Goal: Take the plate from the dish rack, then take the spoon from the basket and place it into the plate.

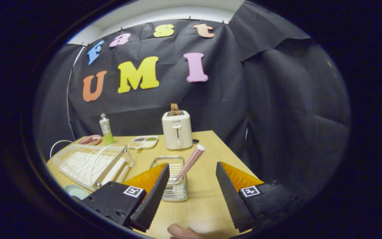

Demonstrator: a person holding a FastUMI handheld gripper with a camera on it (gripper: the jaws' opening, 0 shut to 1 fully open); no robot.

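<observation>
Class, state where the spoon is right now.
The spoon stands tilted in the basket, just ahead of the open gripper, with the toaster beyond it.

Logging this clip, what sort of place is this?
Likely a staged kitchen counter in a booth: a toaster, dish rack and spoon in a basket on a table; open gripper.
</observation>
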